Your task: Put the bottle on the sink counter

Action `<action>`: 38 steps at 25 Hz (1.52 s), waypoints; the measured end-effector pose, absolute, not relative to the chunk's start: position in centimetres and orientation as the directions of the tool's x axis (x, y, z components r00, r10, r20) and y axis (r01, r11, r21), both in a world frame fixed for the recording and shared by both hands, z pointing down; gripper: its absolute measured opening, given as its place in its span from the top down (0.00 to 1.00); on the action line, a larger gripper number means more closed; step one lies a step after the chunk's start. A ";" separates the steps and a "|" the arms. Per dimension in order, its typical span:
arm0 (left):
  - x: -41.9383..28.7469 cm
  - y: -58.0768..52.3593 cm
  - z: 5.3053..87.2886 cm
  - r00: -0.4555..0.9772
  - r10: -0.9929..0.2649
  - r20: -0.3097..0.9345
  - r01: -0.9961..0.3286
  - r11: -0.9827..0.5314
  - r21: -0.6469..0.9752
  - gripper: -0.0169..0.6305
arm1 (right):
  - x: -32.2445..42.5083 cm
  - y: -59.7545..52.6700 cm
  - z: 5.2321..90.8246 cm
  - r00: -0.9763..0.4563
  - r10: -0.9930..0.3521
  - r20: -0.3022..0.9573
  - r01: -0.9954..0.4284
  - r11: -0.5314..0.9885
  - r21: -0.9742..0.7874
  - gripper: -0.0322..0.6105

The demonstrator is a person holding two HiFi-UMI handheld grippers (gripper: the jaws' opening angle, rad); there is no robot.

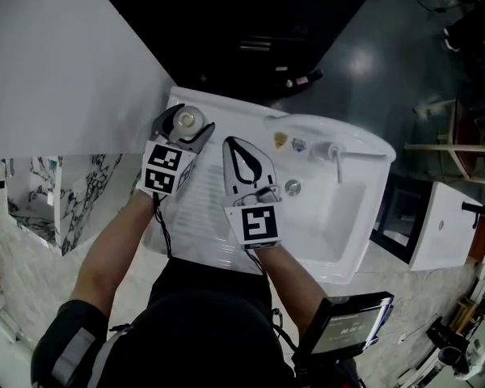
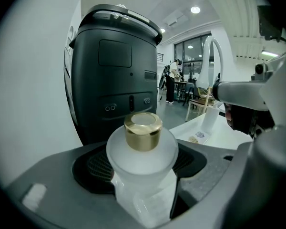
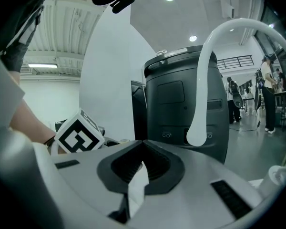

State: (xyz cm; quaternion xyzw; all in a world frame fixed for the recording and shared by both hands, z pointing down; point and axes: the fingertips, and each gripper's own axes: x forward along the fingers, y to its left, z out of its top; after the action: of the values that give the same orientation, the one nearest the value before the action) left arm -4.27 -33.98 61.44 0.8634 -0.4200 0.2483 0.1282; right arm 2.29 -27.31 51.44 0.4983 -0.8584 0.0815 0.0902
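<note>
A frosted white bottle [image 1: 187, 121] with a gold cap stands at the back left corner of the white sink counter [image 1: 241, 113]. My left gripper [image 1: 186, 120] is shut on the bottle, one jaw on each side of its body. In the left gripper view the bottle [image 2: 143, 151] fills the space between the jaws, gold cap up. My right gripper [image 1: 229, 141] hovers shut over the ribbed part of the counter, just right of the bottle; its tips [image 3: 143, 142] meet with nothing between them.
The basin [image 1: 327, 217] with its drain [image 1: 293, 187] and the curved white faucet [image 1: 330, 150] lie to the right. A white wall panel [image 1: 56, 55] borders the left. A tall dark machine [image 2: 114, 70] stands behind the counter. Another sink unit [image 1: 449, 225] is at far right.
</note>
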 end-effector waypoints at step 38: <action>-3.7 -35.6 67.3 0.490 -0.613 0.620 -0.792 -0.610 0.023 0.45 | 3.0 -27.5 54.3 -0.472 -0.832 0.292 -0.879 0.469 -0.086 0.96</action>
State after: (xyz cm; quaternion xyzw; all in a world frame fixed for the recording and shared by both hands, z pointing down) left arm -3.74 -35.60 67.27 0.8492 -0.4135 0.2895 0.1547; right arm 2.97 -27.52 54.30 0.5027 -0.8507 0.1124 0.1049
